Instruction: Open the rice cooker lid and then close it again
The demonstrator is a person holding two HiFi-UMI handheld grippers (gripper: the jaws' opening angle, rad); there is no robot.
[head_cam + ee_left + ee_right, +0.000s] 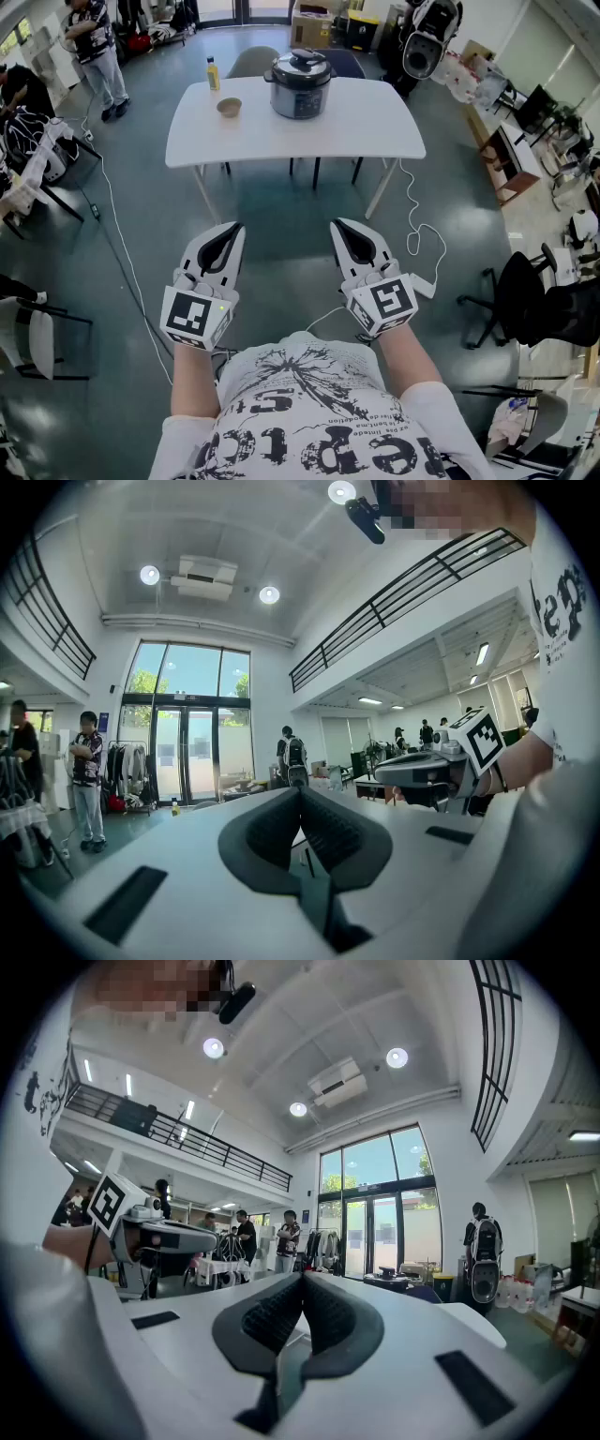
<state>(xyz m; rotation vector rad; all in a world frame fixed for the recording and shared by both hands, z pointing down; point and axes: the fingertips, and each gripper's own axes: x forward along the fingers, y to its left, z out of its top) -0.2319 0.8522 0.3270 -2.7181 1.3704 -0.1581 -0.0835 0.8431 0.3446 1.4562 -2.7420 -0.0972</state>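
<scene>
In the head view, the rice cooker (pixel 301 84) sits far ahead on the white worktop (pixel 375 131) with its lid (pixel 302 62) down, near a small bowl (pixel 229 107); the left hand-held gripper (pixel 235 226) and the right hand-held gripper (pixel 336 223) are well away from it. In the left gripper view, the jaws are pressed together with nothing between them; in the right gripper view, it is the same.

The white left hand-held gripper (pixel 300 791) points level, its dark ribbed pads (pixel 333 832) pressed together with nothing between them. Beyond it are tall glass doors (pixel 187 752), a person in a patterned shirt (pixel 87 771) at left and a person wearing a backpack (pixel 294 757). At right is the right hand-held gripper (pixel 386 764) with its black-and-white marker cube (pixel 482 740).
</scene>
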